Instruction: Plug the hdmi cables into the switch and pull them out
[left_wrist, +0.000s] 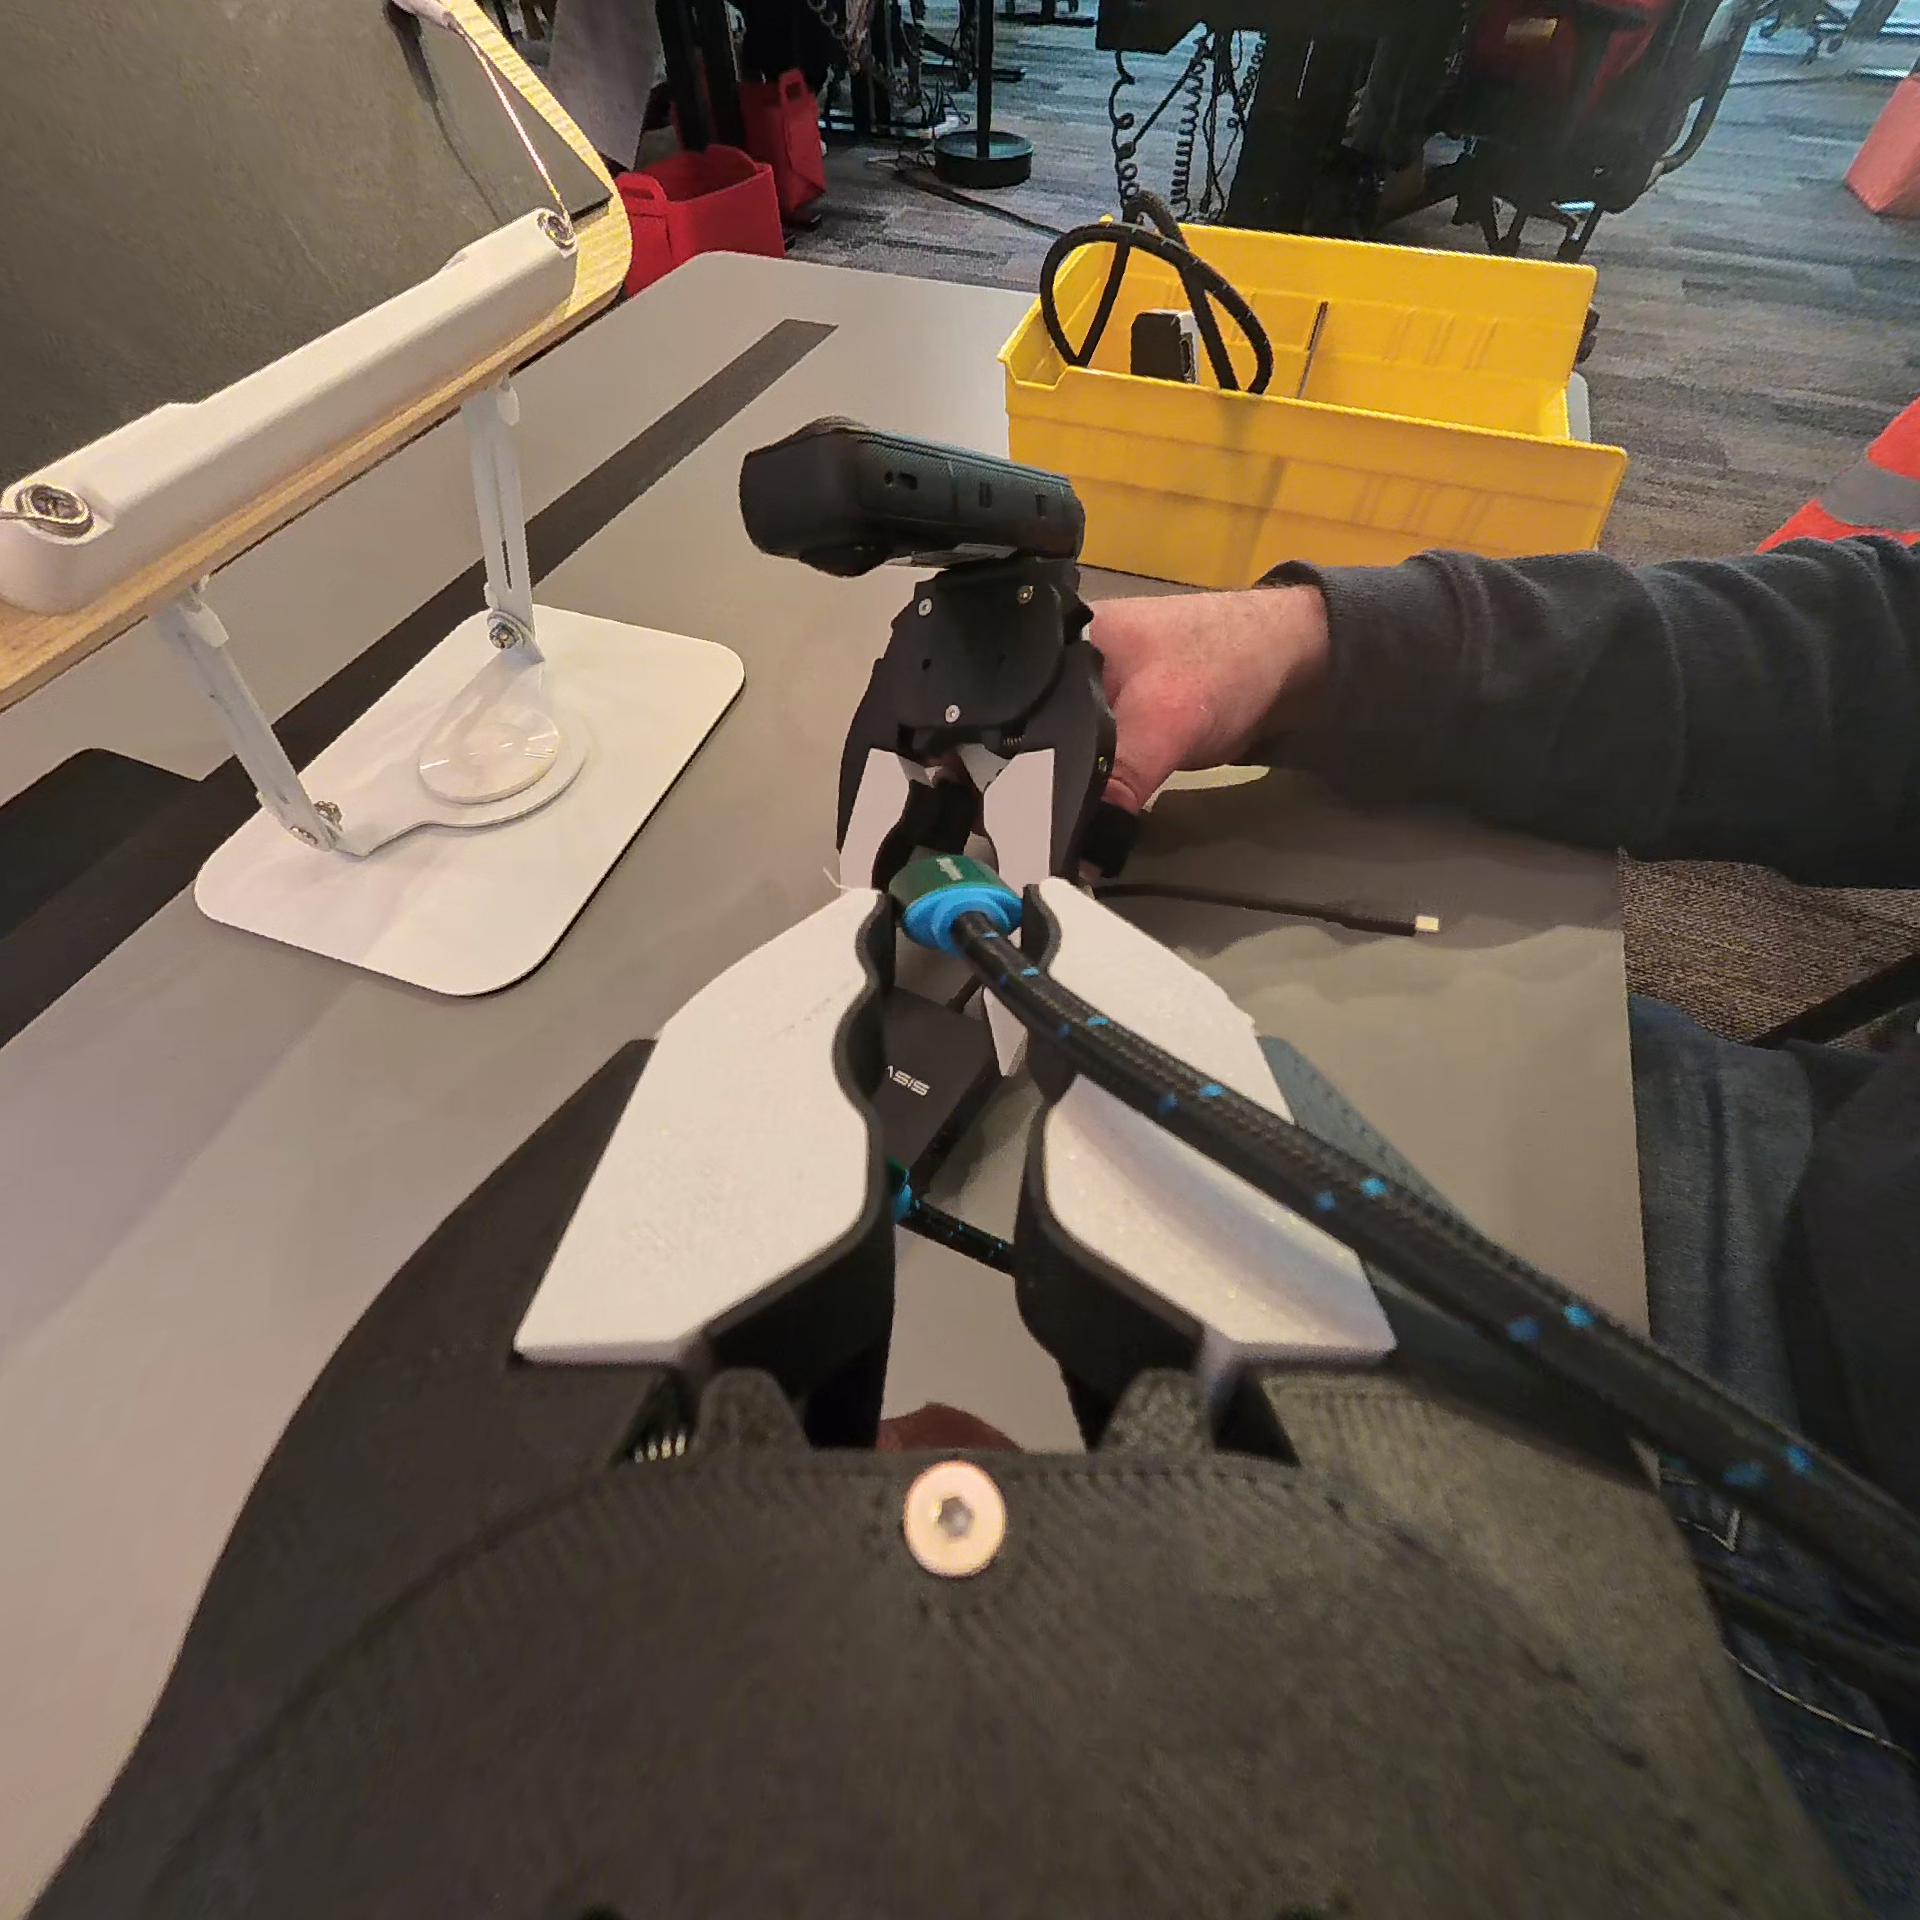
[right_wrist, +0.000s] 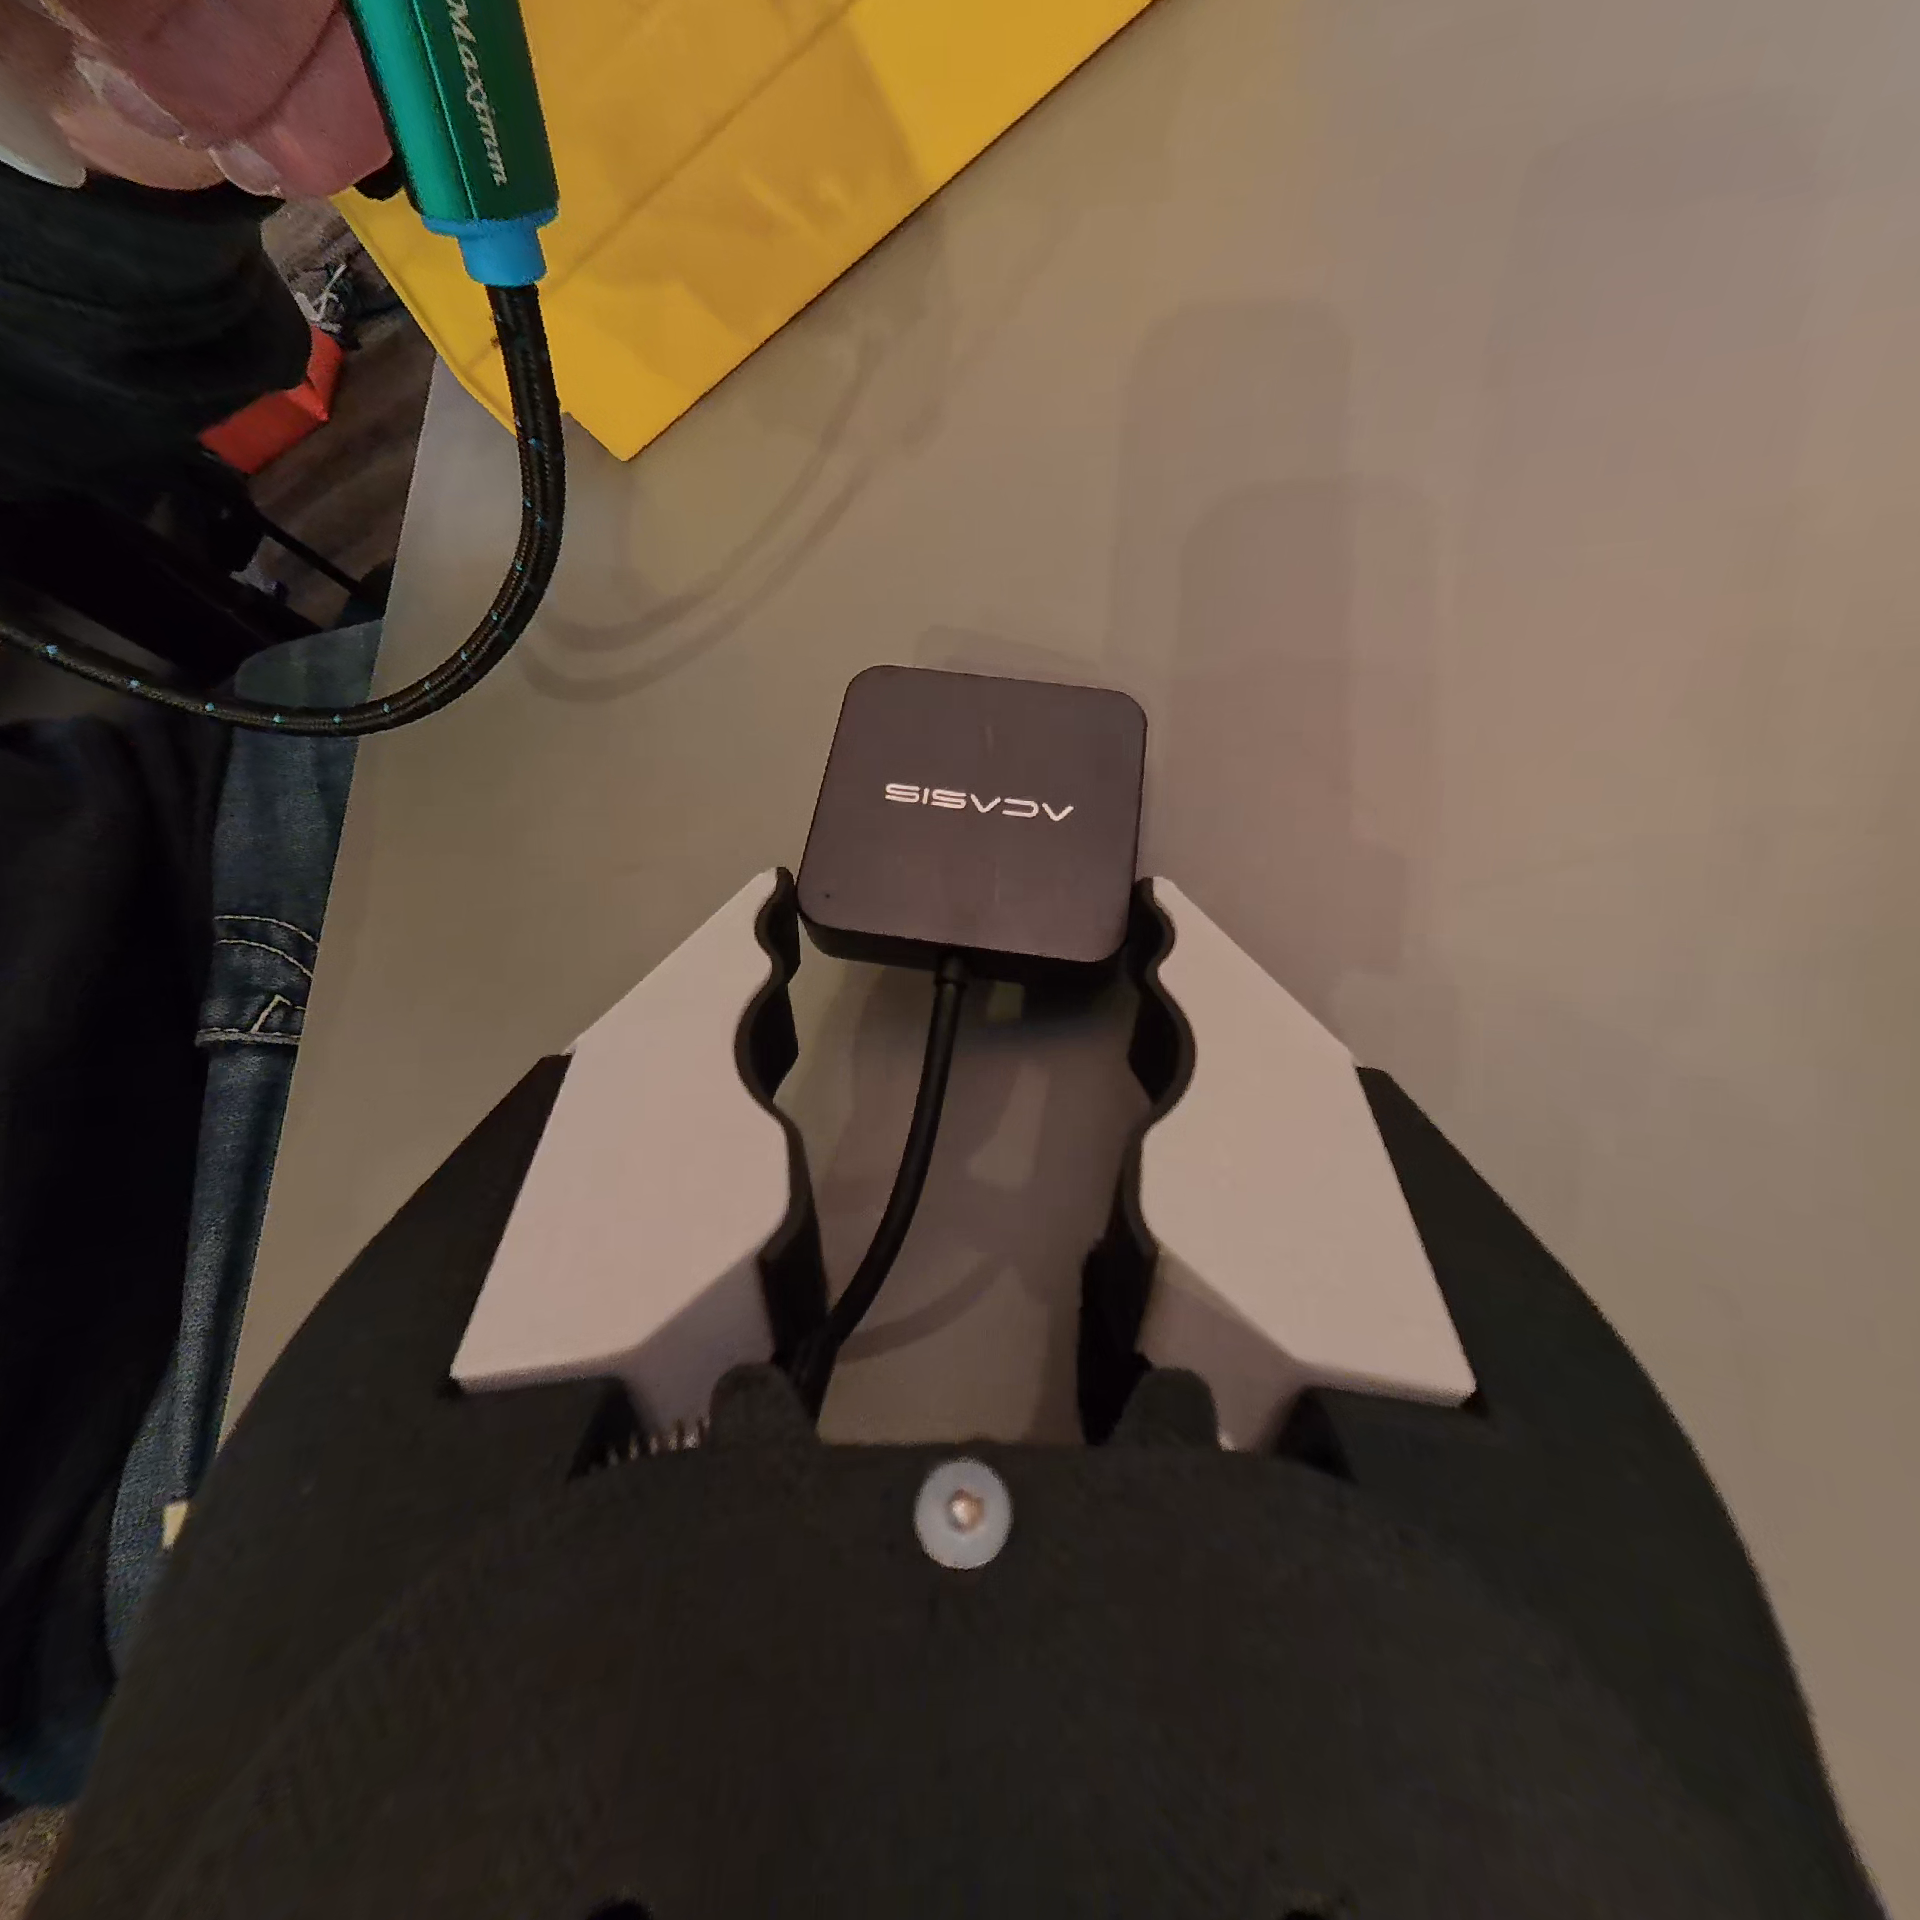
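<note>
Green HDMI plug (left_wrist: 940, 876) in left gripper (left_wrist: 956, 904); right gripper (right_wrist: 966, 899) clasps switch (right_wrist: 977, 810).

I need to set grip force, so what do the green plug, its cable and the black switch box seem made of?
Green plug: likely anodised metal, judging by its smooth satin sheen, with a matte blue rubbery collar. Cable: woven fabric braid, black with blue flecks, visibly textured. Switch box: smooth matte black with rounded corners, plastic or coated metal; the look leaves it open.
</note>
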